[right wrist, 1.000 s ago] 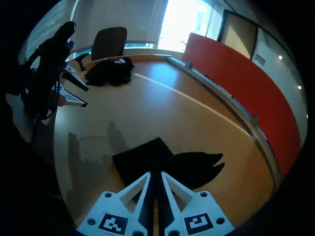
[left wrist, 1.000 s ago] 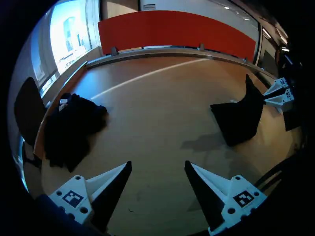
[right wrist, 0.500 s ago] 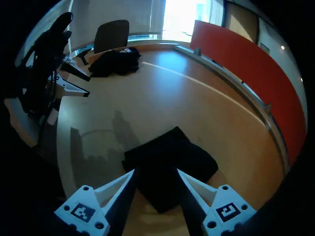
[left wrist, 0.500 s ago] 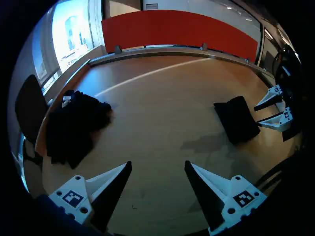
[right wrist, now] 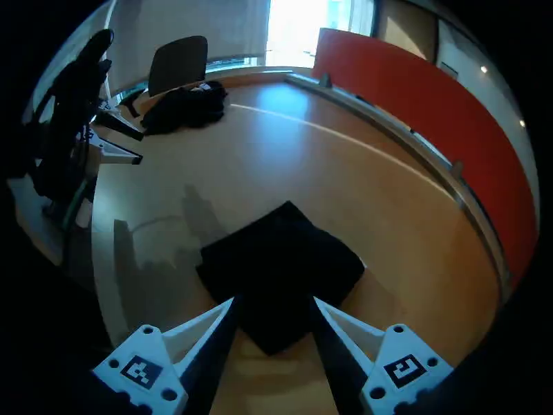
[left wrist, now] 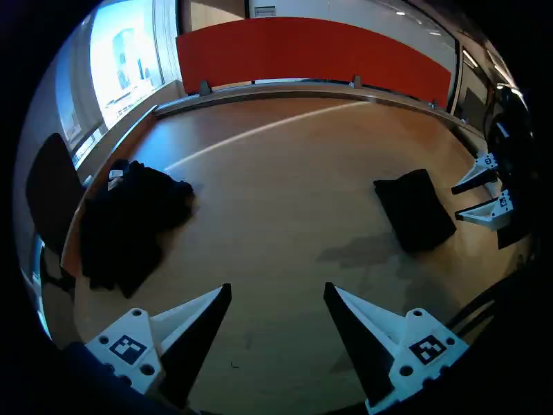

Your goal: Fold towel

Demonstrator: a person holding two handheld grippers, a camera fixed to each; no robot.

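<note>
On the desk (right wrist: 387, 207) just ahead of the right gripper (right wrist: 273, 301), spread and empty, the black towel (right wrist: 280, 273) lies folded flat, so this fold looks finished, and next the equally spread left gripper (left wrist: 276, 287) should probably reach for the dark heap (left wrist: 128, 221) at far left.

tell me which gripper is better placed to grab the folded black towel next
Right. The right gripper is open, the near corner of the folded towel between its fingers. The left gripper is open over the table, far from that towel.
</note>
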